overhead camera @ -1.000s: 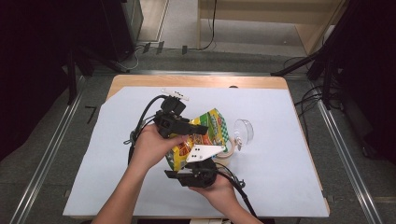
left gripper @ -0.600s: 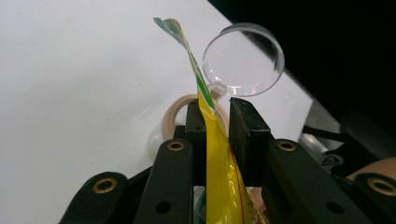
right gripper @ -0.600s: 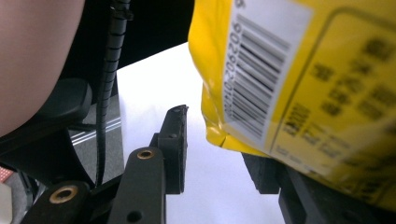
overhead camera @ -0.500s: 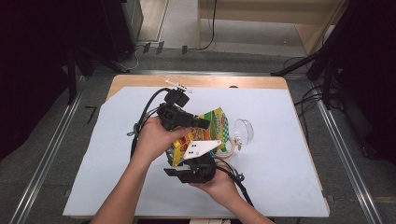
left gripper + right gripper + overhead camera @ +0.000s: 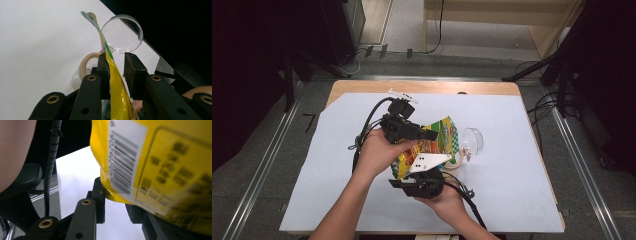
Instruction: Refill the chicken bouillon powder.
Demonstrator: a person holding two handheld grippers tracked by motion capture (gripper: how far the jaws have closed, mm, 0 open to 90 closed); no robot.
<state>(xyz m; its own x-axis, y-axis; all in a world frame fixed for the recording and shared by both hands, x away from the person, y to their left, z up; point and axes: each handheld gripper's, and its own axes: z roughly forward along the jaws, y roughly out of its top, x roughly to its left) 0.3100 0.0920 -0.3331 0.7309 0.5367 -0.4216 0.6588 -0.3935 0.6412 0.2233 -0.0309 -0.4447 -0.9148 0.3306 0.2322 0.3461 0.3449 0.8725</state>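
The yellow snack bag (image 5: 428, 147) is held above the worktop (image 5: 512, 170) between both tools, its long axis running from the right tool (image 5: 419, 176), pinching the near end, to the left tool (image 5: 424, 134), whose jaws straddle the far edge with a gap on one side

Lab: railed rig (image 5: 267, 165), floor cables (image 5: 377, 50)

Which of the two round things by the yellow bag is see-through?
The clear round lid, on the table farther from the person. The other, the roll of tape, is beige and opaque, lying nearer the snack bag.
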